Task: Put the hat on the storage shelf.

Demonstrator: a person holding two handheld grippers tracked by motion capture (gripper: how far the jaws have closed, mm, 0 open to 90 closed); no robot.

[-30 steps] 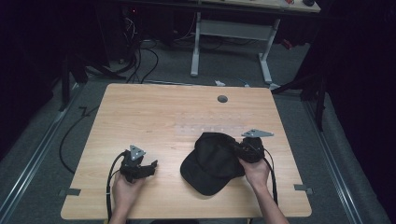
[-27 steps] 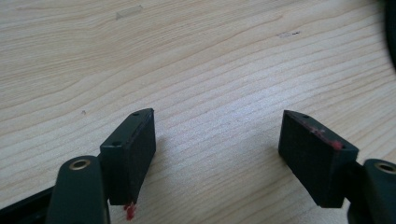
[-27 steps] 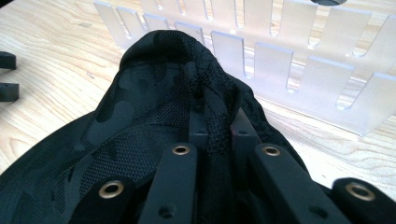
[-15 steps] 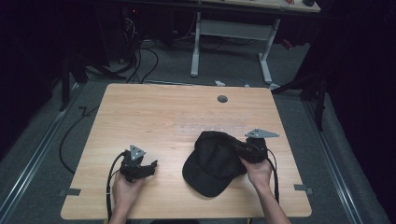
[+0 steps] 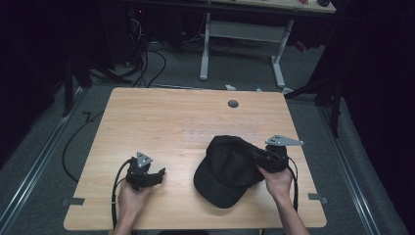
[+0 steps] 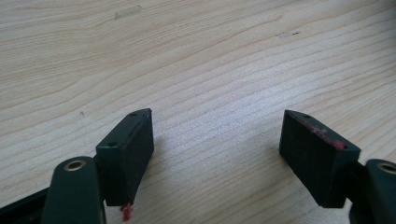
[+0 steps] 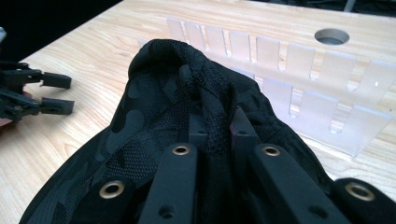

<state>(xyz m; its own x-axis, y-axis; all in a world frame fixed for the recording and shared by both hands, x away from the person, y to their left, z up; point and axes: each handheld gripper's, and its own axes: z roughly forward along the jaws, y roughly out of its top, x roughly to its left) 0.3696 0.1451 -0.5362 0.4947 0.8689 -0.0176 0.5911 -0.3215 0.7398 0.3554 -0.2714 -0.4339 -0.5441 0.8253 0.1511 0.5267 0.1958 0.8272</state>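
Observation:
A black camouflage-pattern cap [image 5: 227,169] lies on the wooden table [image 5: 176,117], right of centre, with its brim toward the front edge. My right gripper [image 5: 262,157] is at the cap's right side, shut on a raised fold of the cap's fabric [image 7: 212,107]. The pinched cloth bunches up between the two black jaws. My left gripper [image 5: 157,175] rests on the table to the left of the cap and apart from it. Its fingers [image 6: 128,149] stand wide open over bare wood, nothing between them. The same gripper [image 7: 56,93] shows at far left in the right gripper view.
A clear slotted plastic rack [image 7: 299,84] lies flat on the table just behind the cap. Farther back is a round cable hole [image 5: 233,104]. Beyond the table stand a white desk frame [image 5: 244,34] and cables on the floor.
My right gripper has shifted a little to the right, drawing the cap with it. The left gripper has not moved.

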